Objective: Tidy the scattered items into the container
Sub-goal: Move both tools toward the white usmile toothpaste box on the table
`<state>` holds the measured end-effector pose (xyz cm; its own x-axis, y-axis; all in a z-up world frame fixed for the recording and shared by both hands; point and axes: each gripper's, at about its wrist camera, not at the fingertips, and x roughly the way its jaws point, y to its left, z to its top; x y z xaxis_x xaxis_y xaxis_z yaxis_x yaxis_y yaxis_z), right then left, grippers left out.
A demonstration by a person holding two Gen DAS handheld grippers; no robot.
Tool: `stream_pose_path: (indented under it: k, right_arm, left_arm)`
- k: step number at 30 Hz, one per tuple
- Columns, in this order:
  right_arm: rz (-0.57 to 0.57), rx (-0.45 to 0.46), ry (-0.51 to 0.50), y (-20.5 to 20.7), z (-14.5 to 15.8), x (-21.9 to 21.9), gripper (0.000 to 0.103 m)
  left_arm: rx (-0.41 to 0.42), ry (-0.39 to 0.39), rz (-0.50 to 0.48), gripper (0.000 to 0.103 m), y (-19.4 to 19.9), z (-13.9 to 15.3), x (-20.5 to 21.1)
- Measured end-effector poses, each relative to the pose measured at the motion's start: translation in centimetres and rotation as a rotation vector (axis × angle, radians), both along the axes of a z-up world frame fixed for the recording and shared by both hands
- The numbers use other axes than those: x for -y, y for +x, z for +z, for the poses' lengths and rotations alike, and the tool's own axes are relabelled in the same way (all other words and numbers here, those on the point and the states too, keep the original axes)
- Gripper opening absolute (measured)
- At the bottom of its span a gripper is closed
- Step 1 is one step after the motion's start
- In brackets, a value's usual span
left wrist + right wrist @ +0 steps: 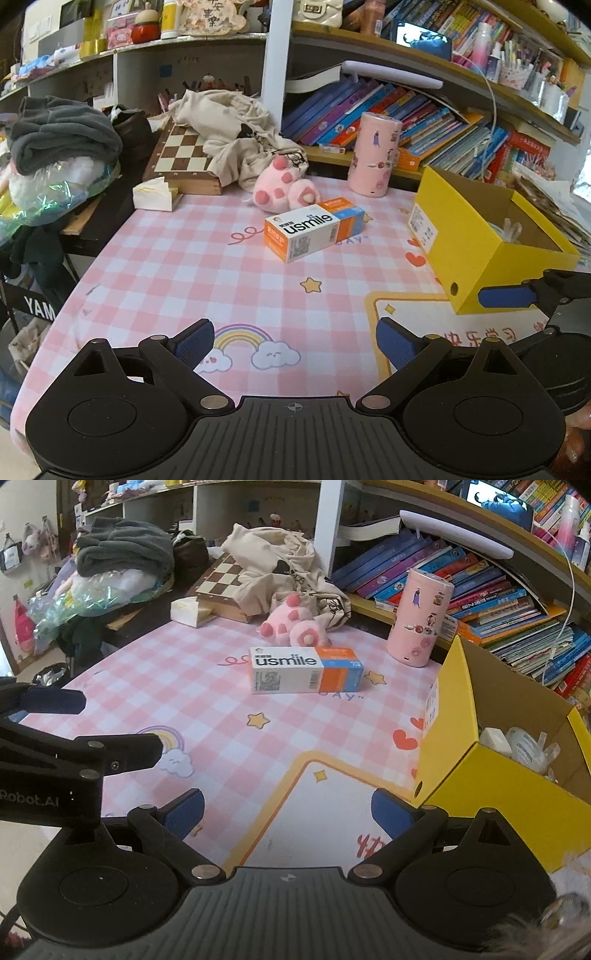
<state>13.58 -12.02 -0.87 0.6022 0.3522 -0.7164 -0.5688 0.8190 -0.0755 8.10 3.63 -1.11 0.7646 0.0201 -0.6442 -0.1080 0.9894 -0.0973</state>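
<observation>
A white and orange "usmile" box [314, 228] [306, 669] lies flat on the pink checked cloth, mid-table. Behind it sit a pink plush toy [284, 188] [291, 627] and an upright pink cylinder [375, 153] [421, 618]. An open yellow box [476, 236] [491, 771] stands at the right, with a few small white items inside. My left gripper [295, 345] hovers open over the near cloth, nothing between its fingers. My right gripper [288, 814] is open too, just left of the yellow box's near corner, and empty.
A chessboard [184, 155] under a beige garment [229, 122] lies at the back left, next to a tissue pack [155, 194]. Grey clothes and plastic bags pile up at the far left. Shelves of books [424, 122] run behind the table.
</observation>
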Motion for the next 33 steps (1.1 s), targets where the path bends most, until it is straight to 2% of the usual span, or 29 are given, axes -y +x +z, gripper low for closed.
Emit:
stream_pose_path:
  k: [12, 33]
  right_arm:
    - [0.006, -0.012, 0.031, 5.0, -0.2, -0.2, 0.098]
    - [0.040, -0.019, 0.054, 13.9, -1.1, -2.4, 0.098]
  left_arm:
    - [0.014, 0.016, 0.074, 0.096, 4.4, -0.4, -0.9]
    - [-0.020, 0.053, 0.046, 0.096, 13.9, -1.2, -2.1]
